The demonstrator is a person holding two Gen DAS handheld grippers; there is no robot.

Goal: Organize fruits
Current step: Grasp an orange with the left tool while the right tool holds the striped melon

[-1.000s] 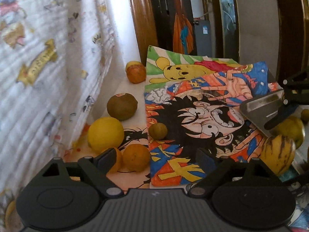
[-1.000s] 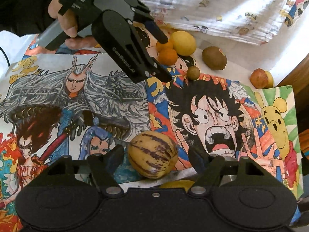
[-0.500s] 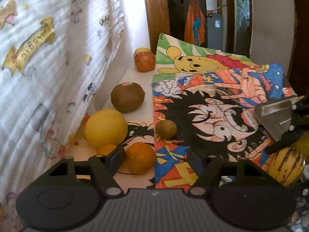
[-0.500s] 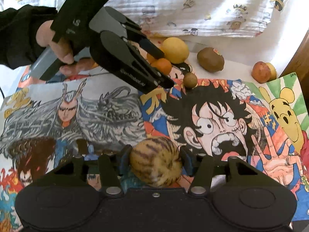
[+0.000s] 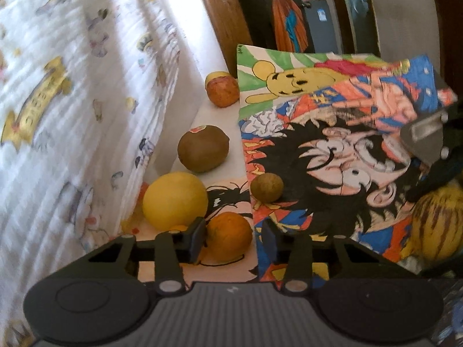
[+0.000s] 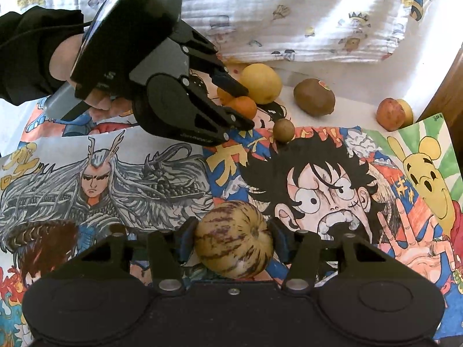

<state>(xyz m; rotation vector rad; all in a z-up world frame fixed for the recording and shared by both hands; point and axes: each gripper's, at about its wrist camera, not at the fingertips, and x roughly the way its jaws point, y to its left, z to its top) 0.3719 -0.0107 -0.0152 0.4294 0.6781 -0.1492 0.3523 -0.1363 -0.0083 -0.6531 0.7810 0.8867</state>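
Note:
A small orange sits between the fingers of my left gripper, whose jaws are closing. The left pad touches it and a thin gap shows at the right pad. In the right wrist view the left gripper, held by a hand in a dark sleeve, flanks that orange. My right gripper is shut on a yellow fruit with purple stripes, pads pressing both sides. It is also visible at the right edge of the left wrist view.
Along a patterned white cloth lie a yellow lemon, a kiwi, a reddish apple and a small brown round fruit. A second orange sits behind the first. Coloured drawings cover the table.
The left jaws have narrowed from wide apart to close around the orange. The right jaws closed onto the striped fruit and have held it since.

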